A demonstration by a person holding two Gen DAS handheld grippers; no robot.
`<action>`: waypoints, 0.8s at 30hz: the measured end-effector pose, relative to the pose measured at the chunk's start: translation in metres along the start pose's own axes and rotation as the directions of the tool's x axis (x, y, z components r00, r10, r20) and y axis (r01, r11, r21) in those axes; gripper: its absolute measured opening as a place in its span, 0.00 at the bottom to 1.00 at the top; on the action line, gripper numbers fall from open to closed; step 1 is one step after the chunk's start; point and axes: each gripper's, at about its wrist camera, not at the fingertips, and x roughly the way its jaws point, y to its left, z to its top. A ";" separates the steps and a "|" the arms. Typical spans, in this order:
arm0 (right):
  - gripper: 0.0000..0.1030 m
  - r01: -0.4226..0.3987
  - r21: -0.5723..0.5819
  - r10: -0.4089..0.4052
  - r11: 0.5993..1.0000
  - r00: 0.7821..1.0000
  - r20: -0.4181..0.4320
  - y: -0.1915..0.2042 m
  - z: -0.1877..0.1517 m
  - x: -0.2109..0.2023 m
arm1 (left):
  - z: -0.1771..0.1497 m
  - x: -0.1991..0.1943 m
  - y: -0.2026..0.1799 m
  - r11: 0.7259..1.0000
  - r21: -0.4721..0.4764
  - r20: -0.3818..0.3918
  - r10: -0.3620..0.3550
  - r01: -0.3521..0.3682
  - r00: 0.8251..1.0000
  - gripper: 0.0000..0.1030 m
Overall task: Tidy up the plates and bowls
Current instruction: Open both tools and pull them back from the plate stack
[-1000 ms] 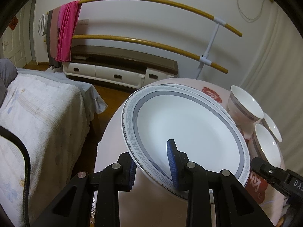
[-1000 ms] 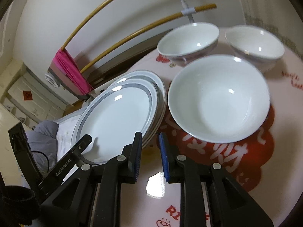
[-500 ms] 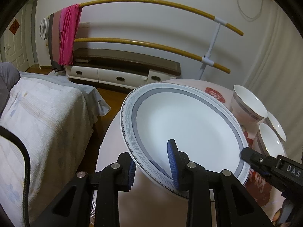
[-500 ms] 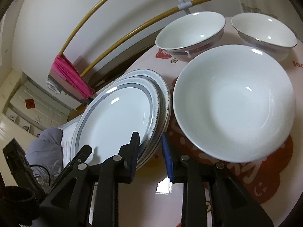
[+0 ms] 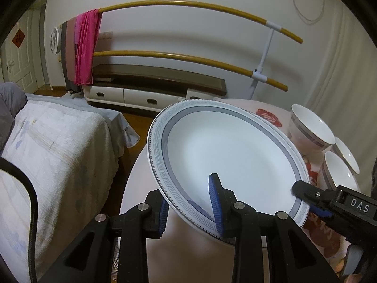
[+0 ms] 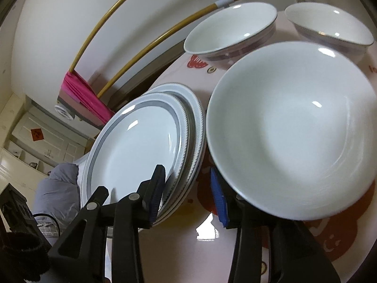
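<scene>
Home bedroom: bed (image 5: 54, 146), clothes rail (image 5: 188, 3).

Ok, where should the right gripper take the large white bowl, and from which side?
Probably pinch the near rim of the large bowl, right gripper coming from the front, one of the jaws inside, one outside. The bowl is too wide to span, and its thin rim faces the gripper.

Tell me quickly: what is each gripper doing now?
Left gripper: holding the top plate by its rim.
Right gripper: open around the rims of the plates, holding nothing.
</scene>
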 end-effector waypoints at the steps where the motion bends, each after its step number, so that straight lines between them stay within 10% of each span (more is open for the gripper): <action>1: 0.40 -0.012 0.000 0.012 1.000 1.000 -0.009 0.001 -0.001 0.002 | 0.000 0.000 0.000 1.000 -0.002 -0.001 -0.001 0.001 1.000 0.29; 24: 0.26 -0.062 -0.039 0.062 0.997 0.998 -0.008 -0.001 -0.003 0.009 | -0.002 0.004 -0.013 0.995 0.090 -0.005 0.036 -0.036 0.999 0.33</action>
